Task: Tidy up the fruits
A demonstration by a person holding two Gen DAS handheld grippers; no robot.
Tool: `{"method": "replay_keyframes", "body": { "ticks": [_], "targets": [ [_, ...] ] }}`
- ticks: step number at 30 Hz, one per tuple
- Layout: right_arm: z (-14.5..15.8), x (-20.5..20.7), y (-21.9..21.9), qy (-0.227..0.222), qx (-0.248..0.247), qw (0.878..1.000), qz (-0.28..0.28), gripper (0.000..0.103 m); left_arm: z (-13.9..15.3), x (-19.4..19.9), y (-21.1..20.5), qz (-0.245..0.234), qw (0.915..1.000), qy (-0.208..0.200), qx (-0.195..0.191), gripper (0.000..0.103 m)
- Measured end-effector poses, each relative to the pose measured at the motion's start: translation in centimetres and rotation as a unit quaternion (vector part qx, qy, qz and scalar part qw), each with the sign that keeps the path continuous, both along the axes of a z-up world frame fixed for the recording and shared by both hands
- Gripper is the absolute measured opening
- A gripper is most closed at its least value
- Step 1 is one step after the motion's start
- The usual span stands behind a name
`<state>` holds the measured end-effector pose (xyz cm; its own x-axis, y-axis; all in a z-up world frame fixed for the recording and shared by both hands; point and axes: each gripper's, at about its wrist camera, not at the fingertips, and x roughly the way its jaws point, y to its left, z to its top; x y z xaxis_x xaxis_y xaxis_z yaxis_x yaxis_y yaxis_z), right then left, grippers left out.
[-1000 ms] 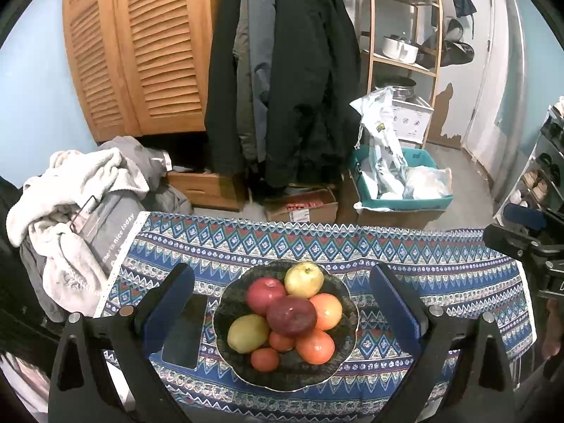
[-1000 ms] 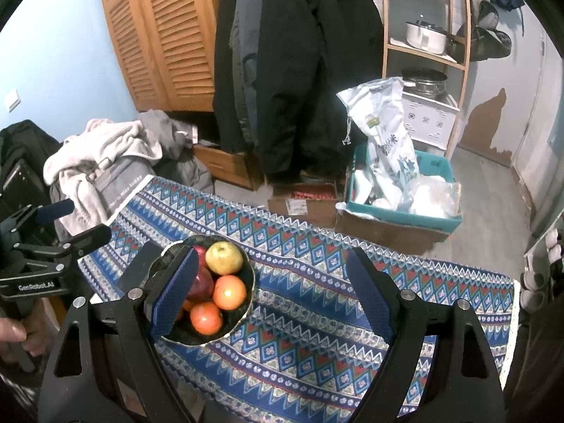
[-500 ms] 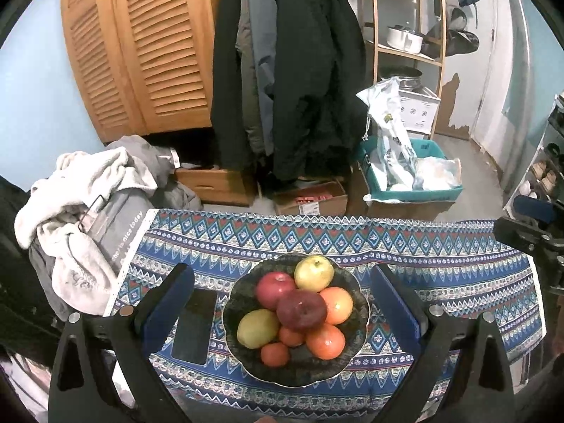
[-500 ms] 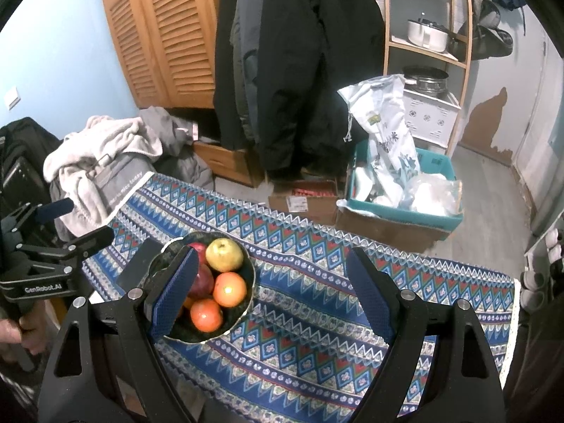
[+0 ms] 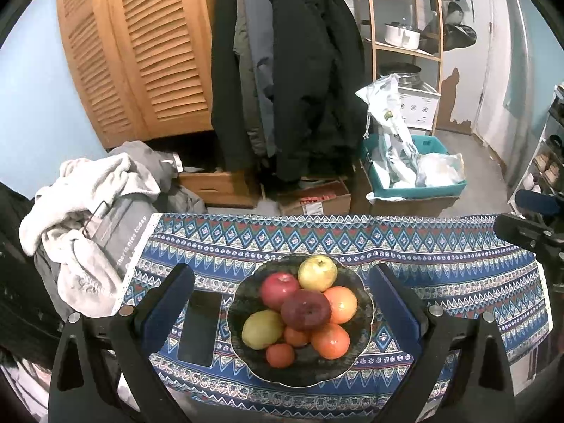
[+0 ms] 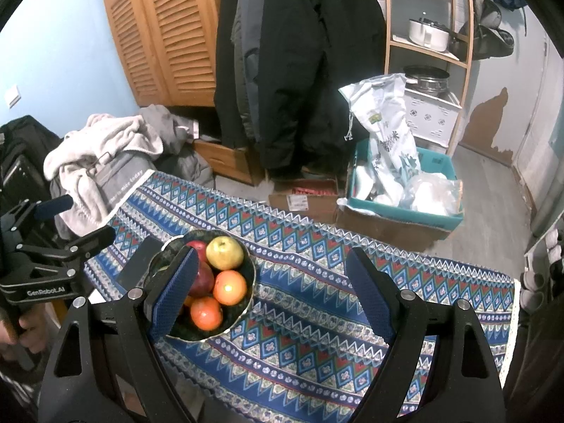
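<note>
On top of the bowl (image 5: 363, 320), the dark apple (image 5: 306, 309) appears firm, smooth, roll-prone; grip its sides. Left gripper (image 5: 282, 303) and right gripper (image 6: 271, 289) both wide, empty.

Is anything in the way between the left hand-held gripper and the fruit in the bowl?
Nothing visible. The left hand-held gripper hangs open above the bowl, with the dark red apple on top of the pile.

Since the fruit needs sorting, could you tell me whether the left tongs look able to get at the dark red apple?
Probably yes: the dark red apple sits on top of the pile, and the left tongs stand open around it.
</note>
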<state>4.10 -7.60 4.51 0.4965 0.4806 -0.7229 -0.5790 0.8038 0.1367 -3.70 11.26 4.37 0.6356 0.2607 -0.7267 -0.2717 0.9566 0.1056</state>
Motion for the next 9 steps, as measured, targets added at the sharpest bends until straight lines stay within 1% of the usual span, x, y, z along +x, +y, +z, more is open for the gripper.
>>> {"method": "replay_keyframes", "body": {
  "ticks": [9],
  "targets": [
    [0.0,0.01,0.0,0.001,0.0,1.0,0.0,0.084,0.05,-0.13,-0.01,0.001,1.0,-0.001,-0.004,0.101]
  ]
}}
